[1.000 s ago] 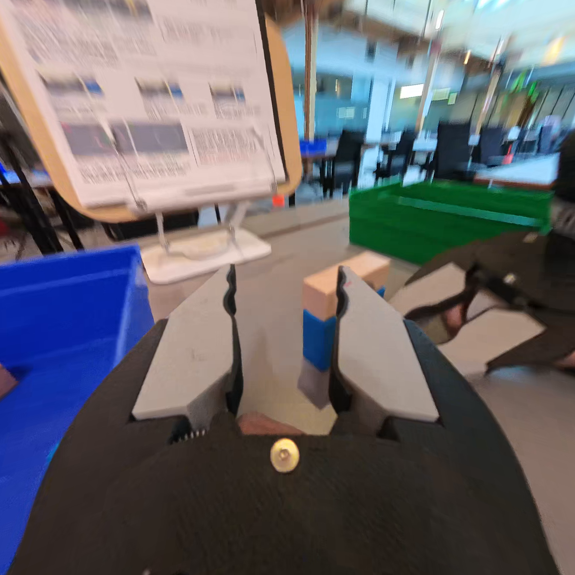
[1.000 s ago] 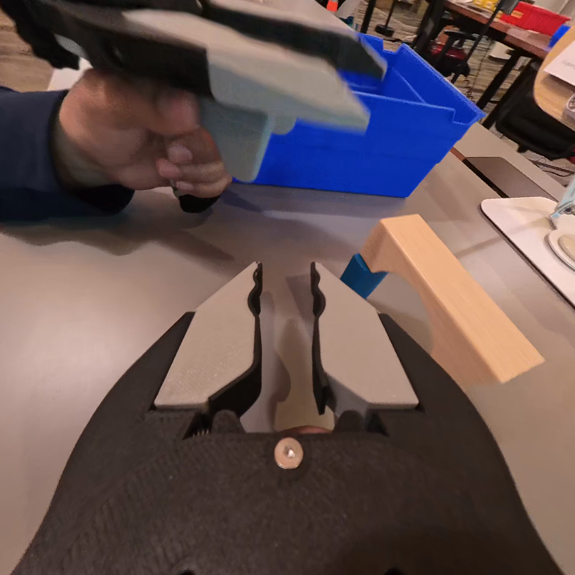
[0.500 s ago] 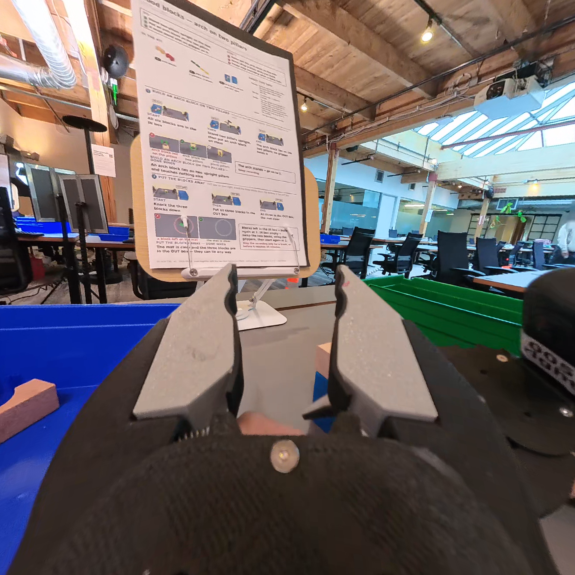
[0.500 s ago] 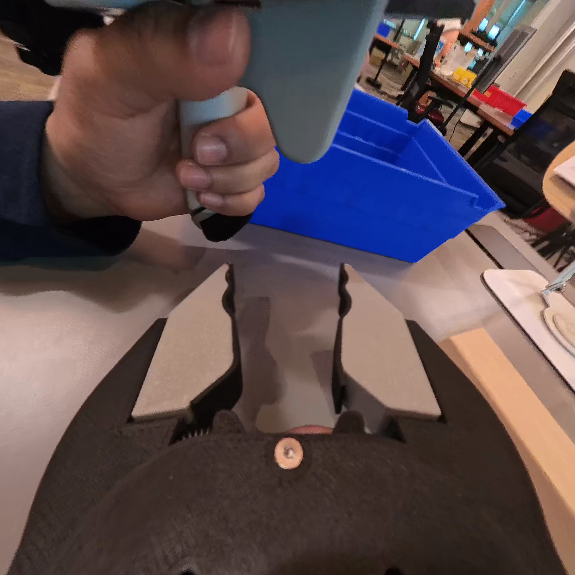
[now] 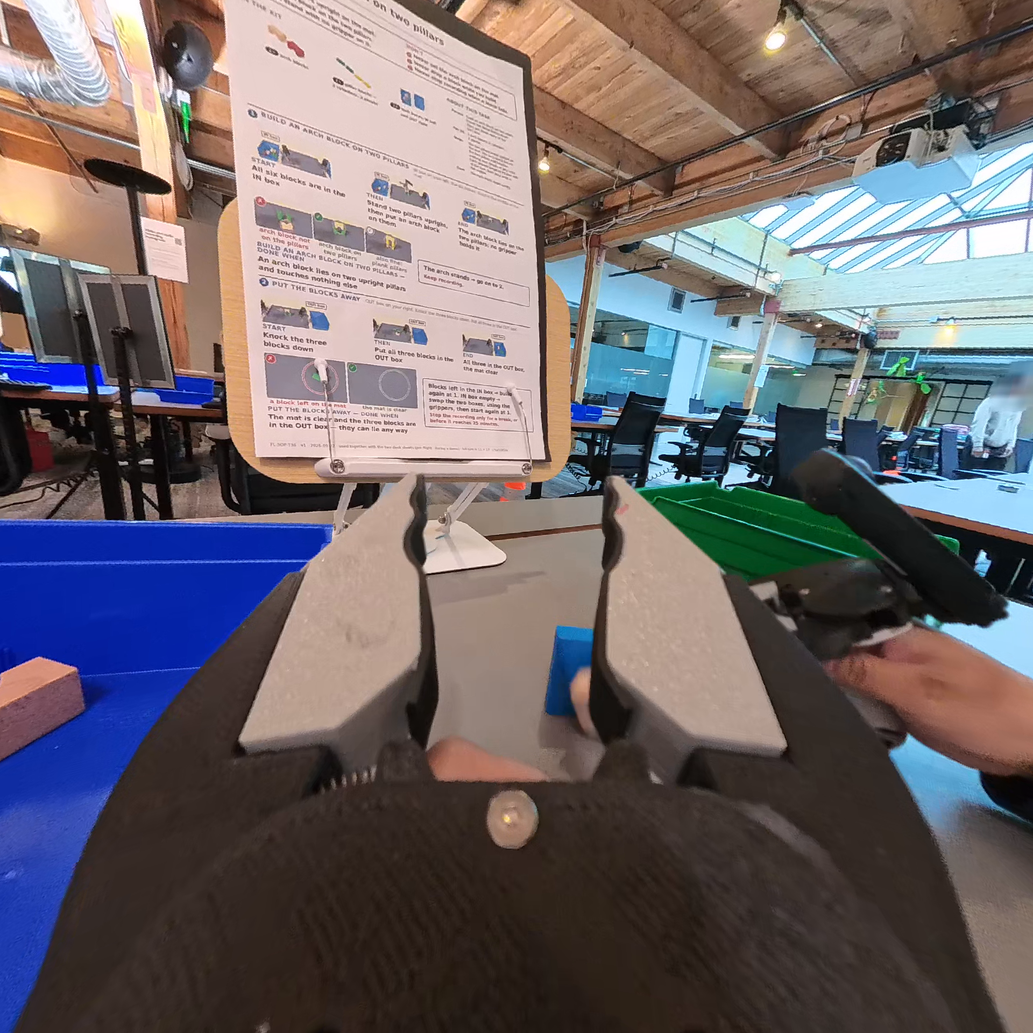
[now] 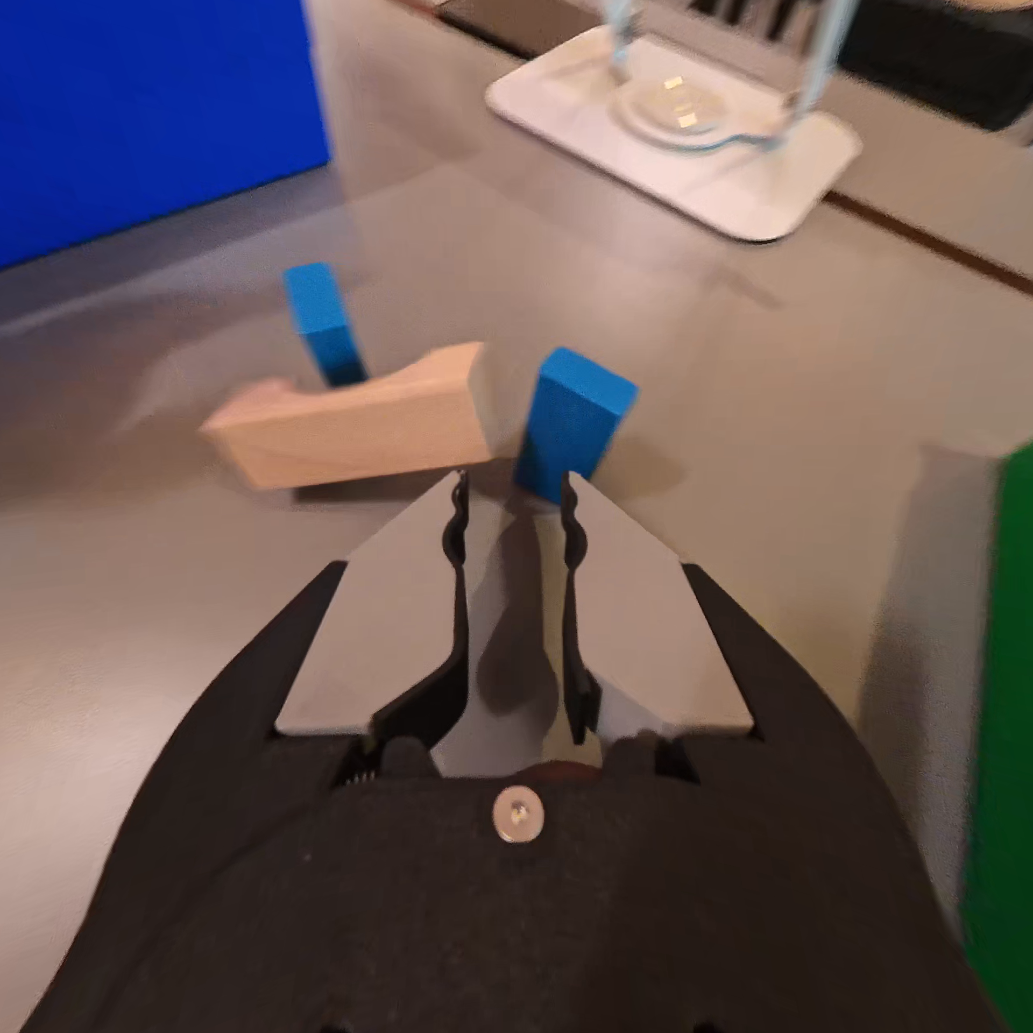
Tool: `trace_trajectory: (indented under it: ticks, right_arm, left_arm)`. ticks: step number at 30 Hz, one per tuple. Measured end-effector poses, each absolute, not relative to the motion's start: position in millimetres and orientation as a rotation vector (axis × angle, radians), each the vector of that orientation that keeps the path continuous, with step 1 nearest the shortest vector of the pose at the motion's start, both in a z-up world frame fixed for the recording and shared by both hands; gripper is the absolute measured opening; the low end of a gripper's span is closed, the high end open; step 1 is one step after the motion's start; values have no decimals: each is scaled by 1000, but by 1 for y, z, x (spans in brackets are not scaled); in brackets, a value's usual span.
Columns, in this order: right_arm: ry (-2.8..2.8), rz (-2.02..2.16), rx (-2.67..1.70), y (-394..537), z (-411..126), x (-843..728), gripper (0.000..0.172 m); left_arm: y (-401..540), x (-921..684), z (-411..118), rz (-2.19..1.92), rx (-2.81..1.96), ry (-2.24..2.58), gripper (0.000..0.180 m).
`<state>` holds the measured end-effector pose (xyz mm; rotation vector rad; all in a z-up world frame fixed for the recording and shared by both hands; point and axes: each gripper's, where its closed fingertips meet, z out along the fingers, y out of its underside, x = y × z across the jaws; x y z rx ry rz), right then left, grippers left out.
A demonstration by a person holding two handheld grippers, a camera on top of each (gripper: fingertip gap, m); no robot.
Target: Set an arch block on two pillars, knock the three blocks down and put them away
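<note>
Wooden arch block (image 6: 346, 430) toppled just beyond right tool (image 6: 511, 481).

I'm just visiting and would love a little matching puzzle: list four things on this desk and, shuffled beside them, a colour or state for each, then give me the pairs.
Things:
1. arch block
2. pillar nearest the right hand-held gripper
3. bin at the left
4. bin at the right

Colour or state:
A. green, no blocks visible inside
B. pale wood, off the pillars and down on the table
C. blue, with a reddish wooden block in it
D. small, blue, leaning over

Pairs: 1-B, 2-D, 3-C, 4-A
</note>
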<state>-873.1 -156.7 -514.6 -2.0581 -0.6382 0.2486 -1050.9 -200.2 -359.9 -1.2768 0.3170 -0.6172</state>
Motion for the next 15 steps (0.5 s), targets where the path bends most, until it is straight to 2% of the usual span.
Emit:
trace_trajectory:
  ticks: [13, 15]
  right_arm:
    - [-659, 313, -1996, -158, -500, -869, 30]
    - [-656, 349, -2001, -157, -500, -871, 26]
  left_arm:
    - [-196, -1047, -368, -616, -1314, 336, 62]
    - [-196, -1047, -369, -615, -1315, 337, 62]
